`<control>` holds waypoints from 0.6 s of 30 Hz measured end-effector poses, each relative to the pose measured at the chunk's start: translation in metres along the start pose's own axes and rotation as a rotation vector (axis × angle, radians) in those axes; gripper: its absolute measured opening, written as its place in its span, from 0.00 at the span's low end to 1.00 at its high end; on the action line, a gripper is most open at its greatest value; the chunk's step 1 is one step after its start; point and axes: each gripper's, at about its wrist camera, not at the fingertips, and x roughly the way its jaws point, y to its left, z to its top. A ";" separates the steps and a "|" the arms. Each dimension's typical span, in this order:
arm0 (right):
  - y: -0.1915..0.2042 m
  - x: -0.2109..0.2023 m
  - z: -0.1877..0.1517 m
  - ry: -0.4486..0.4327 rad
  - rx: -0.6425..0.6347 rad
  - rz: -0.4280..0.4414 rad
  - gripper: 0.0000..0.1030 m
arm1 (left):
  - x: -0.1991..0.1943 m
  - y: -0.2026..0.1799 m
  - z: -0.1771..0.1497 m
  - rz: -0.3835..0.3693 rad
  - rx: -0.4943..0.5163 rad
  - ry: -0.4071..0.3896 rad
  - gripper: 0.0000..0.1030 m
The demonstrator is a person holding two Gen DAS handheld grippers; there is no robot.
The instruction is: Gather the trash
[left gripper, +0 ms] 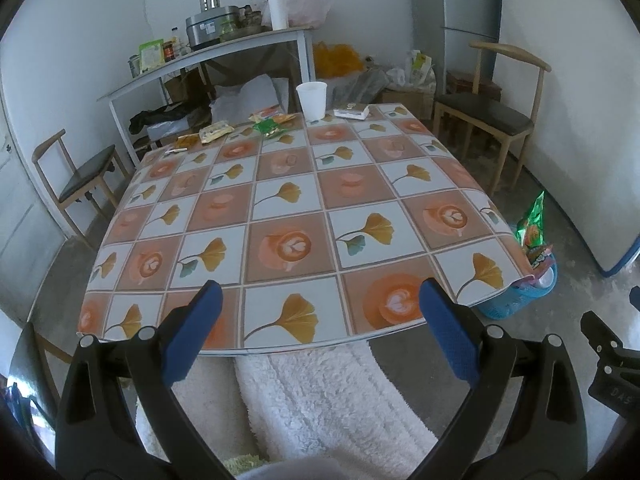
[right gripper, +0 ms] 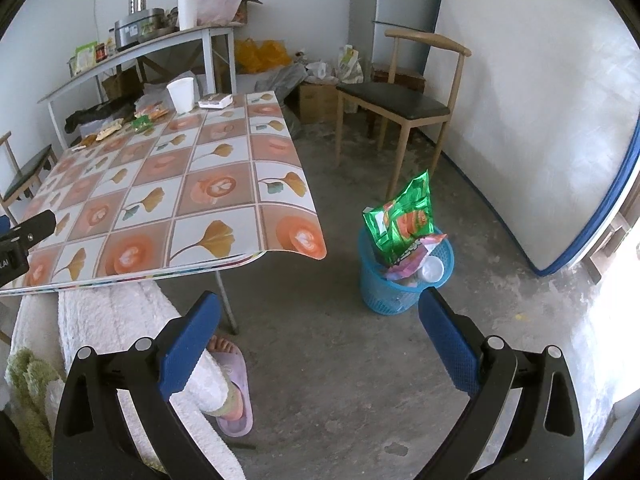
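A blue mesh bin (right gripper: 384, 292) stands on the floor right of the table, stuffed with a green snack bag (right gripper: 404, 220), a pink wrapper (right gripper: 416, 256) and a white lid. The same blue bin (left gripper: 516, 300) peeks past the table corner in the left wrist view. Along the table's far edge lie several wrappers (left gripper: 240, 128), a white paper cup (left gripper: 313, 100) and a small white box (left gripper: 352, 111). My left gripper (left gripper: 320, 316) hangs open over the table's near edge, empty. Above the bare floor, my right gripper (right gripper: 320, 320) is open and empty, left of the bin.
The patterned table (left gripper: 280, 208) fills the middle. Wooden chairs stand at the left (left gripper: 76, 180) and the back right (right gripper: 404, 96). A cluttered side table (left gripper: 208, 60), boxes and bags line the back wall. A person's fluffy white legs and a slippered foot (right gripper: 232, 392) are below.
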 end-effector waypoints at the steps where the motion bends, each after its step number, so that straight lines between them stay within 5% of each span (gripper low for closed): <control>1: 0.000 0.000 0.000 -0.001 0.000 0.001 0.94 | 0.000 -0.001 0.000 -0.001 0.001 0.001 0.92; 18: -0.001 -0.004 0.006 -0.013 -0.007 -0.013 0.94 | 0.001 -0.002 -0.002 -0.020 0.003 0.017 0.92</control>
